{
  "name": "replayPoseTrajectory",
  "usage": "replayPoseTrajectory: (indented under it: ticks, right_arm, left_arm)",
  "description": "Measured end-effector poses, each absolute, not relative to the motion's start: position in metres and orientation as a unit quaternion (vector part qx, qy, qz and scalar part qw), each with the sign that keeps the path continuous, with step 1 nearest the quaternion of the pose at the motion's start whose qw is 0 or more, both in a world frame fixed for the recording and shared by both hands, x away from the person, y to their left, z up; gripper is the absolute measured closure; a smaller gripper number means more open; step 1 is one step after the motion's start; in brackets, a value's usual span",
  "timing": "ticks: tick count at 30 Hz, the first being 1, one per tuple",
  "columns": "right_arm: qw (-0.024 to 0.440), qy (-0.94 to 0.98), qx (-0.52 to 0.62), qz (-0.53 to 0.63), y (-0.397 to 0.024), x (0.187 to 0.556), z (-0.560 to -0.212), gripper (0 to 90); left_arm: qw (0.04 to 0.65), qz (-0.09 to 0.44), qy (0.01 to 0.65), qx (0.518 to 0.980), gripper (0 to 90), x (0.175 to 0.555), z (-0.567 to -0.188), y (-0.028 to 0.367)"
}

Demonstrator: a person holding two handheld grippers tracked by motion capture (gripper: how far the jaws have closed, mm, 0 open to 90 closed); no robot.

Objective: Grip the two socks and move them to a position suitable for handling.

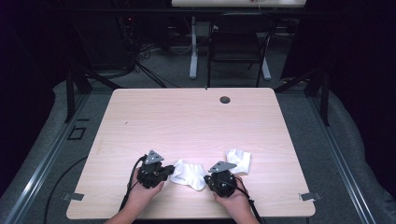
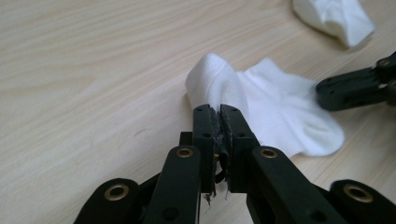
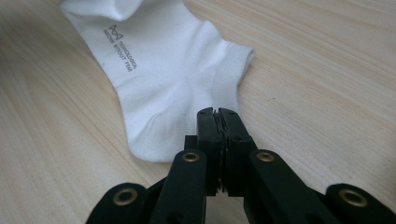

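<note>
A white ankle sock (image 1: 189, 173) lies flat near the front edge of the wooden table (image 1: 187, 116), between my two grippers. My left gripper (image 1: 172, 171) is at its left end. In the left gripper view its jaws (image 2: 219, 109) are shut on a raised fold of the sock (image 2: 280, 107). My right gripper (image 1: 206, 178) is at the sock's right end, and its jaws (image 3: 217, 112) are shut on the edge of the sock (image 3: 159, 70), where creases run out from the tips. Small grey print shows on the fabric. The right gripper (image 2: 322, 91) also shows on the sock's far edge.
A second white sock (image 1: 239, 161) lies crumpled just behind the right gripper, and shows in the left gripper view (image 2: 334, 16) too. A cable grommet (image 1: 225, 99) sits near the table's far edge. A black chair (image 1: 236, 44) stands beyond the table.
</note>
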State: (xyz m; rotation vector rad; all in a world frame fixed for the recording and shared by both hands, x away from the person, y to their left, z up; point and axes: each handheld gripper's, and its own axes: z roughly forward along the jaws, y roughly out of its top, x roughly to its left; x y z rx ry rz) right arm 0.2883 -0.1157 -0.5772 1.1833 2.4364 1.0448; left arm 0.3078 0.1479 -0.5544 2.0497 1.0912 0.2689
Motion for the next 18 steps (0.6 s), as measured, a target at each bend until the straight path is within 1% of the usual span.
replayPoseTrajectory:
  ticks: [5,8,10,13,16,18]
  right_arm:
    - [0.118,0.832,0.406,0.359,-0.118,0.289,-0.577,88.7]
    - [0.119,0.835,0.403,0.356,-0.119,0.289,-0.577,88.7]
    - [0.119,0.835,0.402,0.355,-0.119,0.289,-0.577,88.6]
    - [0.120,0.837,0.400,0.353,-0.119,0.289,-0.577,88.6]
    - [0.120,0.838,0.399,0.354,-0.119,0.289,-0.577,88.6]
    - [0.119,0.838,0.398,0.354,-0.119,0.289,-0.577,88.6]
  left_arm:
    - [0.375,0.103,0.432,0.814,81.7,0.308,-0.564,0.154]
    - [0.379,0.102,0.438,0.809,77.1,0.307,-0.568,0.158]
    - [0.392,0.108,0.441,0.800,74.6,0.307,-0.562,0.160]
    - [0.418,0.117,0.434,0.789,74.1,0.305,-0.545,0.161]
    - [0.430,0.126,0.408,0.796,73.9,0.302,-0.534,0.154]
    - [0.423,0.129,0.399,0.803,73.6,0.304,-0.537,0.149]
